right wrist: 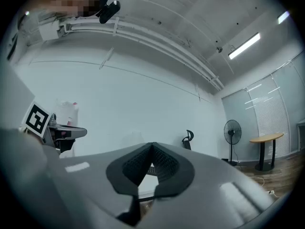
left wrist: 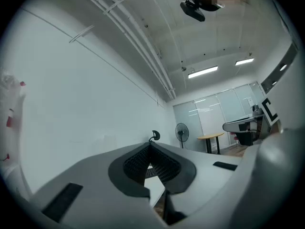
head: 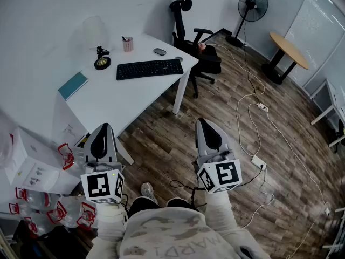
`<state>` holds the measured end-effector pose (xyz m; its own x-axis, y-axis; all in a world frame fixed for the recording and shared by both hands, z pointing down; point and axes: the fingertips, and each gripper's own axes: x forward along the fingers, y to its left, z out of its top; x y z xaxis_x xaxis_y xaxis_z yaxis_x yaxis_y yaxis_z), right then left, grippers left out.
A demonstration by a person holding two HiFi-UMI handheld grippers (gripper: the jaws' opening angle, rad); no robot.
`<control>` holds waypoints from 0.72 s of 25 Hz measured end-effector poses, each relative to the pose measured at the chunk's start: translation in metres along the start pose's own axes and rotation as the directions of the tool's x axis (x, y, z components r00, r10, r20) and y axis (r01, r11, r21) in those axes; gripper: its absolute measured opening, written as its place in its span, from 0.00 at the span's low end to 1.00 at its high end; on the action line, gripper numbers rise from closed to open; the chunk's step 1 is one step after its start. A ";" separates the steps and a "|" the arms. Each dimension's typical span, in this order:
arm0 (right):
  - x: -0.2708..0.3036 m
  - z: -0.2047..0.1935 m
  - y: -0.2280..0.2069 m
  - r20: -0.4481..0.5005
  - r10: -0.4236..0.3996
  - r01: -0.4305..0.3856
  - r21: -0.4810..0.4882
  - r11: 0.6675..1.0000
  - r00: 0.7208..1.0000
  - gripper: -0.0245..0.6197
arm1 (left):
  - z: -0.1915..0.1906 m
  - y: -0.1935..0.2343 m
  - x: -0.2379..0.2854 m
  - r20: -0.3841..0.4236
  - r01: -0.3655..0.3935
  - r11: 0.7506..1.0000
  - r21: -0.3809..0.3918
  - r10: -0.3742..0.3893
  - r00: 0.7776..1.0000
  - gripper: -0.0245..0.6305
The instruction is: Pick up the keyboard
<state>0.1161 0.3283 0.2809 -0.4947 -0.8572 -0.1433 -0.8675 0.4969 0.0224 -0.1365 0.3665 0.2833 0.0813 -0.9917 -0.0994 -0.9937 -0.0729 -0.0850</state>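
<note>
Keyboard [head: 150, 69] seen flat on white counter [head: 129, 101], toward far side; pink cup [head: 128, 44] and mouse [head: 159, 52] placed just behind it. Left gripper [head: 104, 127] held by counter's near edge, jaws clenched, nothing gripped. Right gripper [head: 204, 122] held over wood floor [head: 161, 139], well apart from keyboard, jaws likewise clenched, empty.

White desk [head: 124, 99] ahead of my left claw [head: 102, 127]; black chair [head: 197, 58], fan [head: 252, 5], round table [head: 288, 48] beyond my right claw [head: 204, 122]; wood floor [head: 161, 134], white wall [head: 48, 15], strip light [left wrist: 203, 71].
</note>
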 end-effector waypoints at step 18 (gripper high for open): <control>0.042 -0.011 -0.002 0.013 -0.034 0.034 0.020 0.999 0.999 0.05 | -0.010 0.024 0.042 -0.023 0.029 0.999 0.012 -0.029 0.999 0.05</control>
<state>0.0968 0.2899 0.2853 -0.4641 -0.8719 -0.1565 -0.8826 0.4702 -0.0025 -0.1572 0.3225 0.2868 0.1082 -0.9913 -0.0744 -0.9899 -0.1005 -0.1002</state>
